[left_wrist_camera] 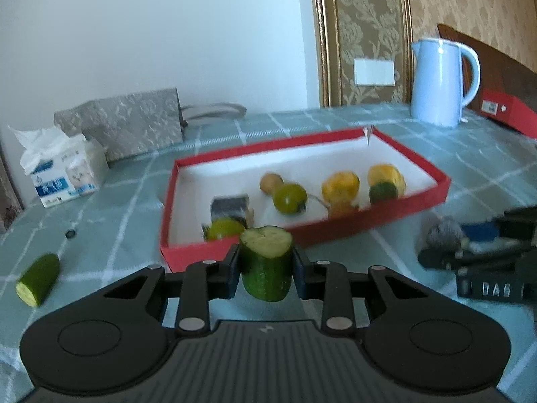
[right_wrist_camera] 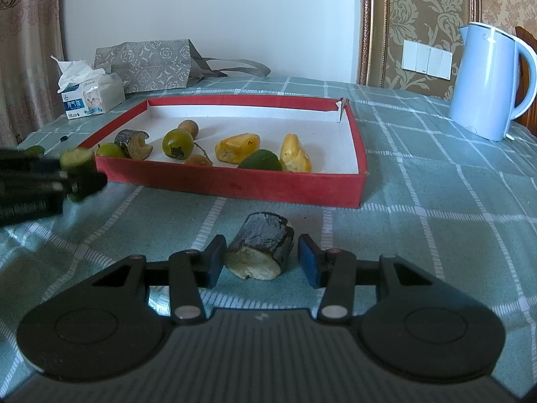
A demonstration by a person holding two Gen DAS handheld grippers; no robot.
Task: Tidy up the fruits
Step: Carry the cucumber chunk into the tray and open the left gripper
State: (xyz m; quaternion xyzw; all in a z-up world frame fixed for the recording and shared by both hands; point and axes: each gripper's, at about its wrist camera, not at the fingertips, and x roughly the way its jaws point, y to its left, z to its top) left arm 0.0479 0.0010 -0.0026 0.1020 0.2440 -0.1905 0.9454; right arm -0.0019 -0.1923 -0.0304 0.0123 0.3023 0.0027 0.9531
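The left tool (left_wrist_camera: 266, 265) clamps a cucumber chunk (left_wrist_camera: 266, 262) just short of the red tray (left_wrist_camera: 335, 231) ahead, where it could slip free, while the right tool (right_wrist_camera: 260, 258) straddles a dark-skinned chunk (right_wrist_camera: 260, 250) on the worktop (right_wrist_camera: 436, 201), not pressing it.

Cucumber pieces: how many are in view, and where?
2. One cucumber piece is clamped in the left gripper, in front of the red box. The other cucumber piece lies on the tablecloth, far left. None visible in the box.
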